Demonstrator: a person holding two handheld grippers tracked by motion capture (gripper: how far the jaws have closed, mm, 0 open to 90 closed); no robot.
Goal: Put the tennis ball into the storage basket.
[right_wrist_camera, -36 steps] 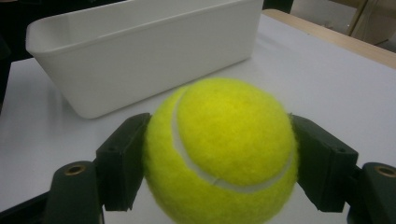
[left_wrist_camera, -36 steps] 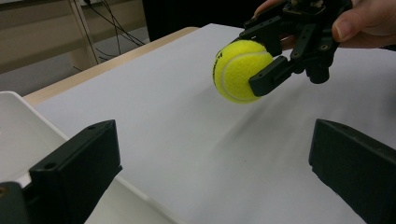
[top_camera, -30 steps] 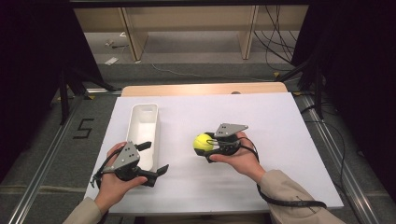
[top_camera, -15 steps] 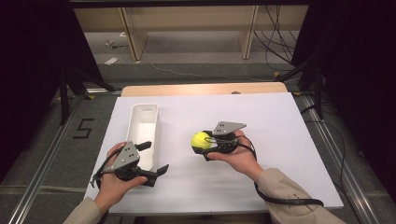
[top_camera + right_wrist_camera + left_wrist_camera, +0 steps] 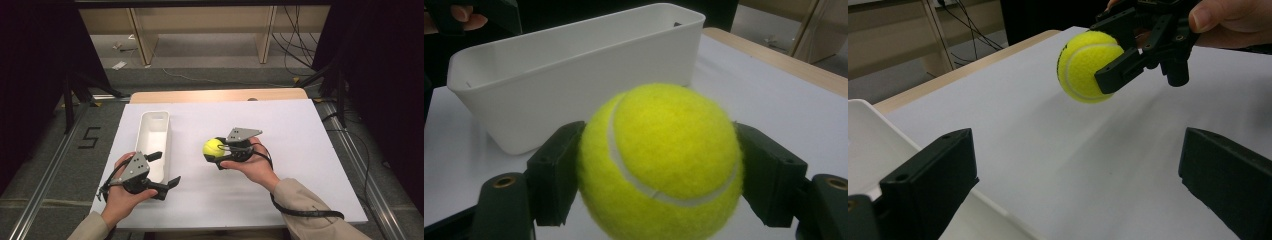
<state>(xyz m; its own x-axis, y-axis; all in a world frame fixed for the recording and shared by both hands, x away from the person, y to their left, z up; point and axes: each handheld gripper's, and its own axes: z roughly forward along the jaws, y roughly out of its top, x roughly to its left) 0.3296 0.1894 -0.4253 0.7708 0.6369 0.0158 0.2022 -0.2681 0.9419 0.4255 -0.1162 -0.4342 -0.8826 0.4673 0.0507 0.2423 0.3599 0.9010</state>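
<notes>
The right gripper (image 5: 218,152) clamps the tennis ball (image 5: 213,147) above the table, white bin (image 5: 153,120) at its 9 o'clock. The left gripper (image 5: 161,169), jaws spread and empty, rests by the bin. The 2 pads pinch only the ball's sides, so I judge a jolt could roll it free short of the bin.

Yellow tennis ball (image 5: 213,147) with white seam, clear of the table, near the white bin (image 5: 154,131).

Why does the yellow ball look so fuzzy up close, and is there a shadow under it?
In the right gripper view the tennis ball sits so near the lens that it blurs; in the left gripper view it looks sharper, with a soft shadow on the white table below.
</notes>
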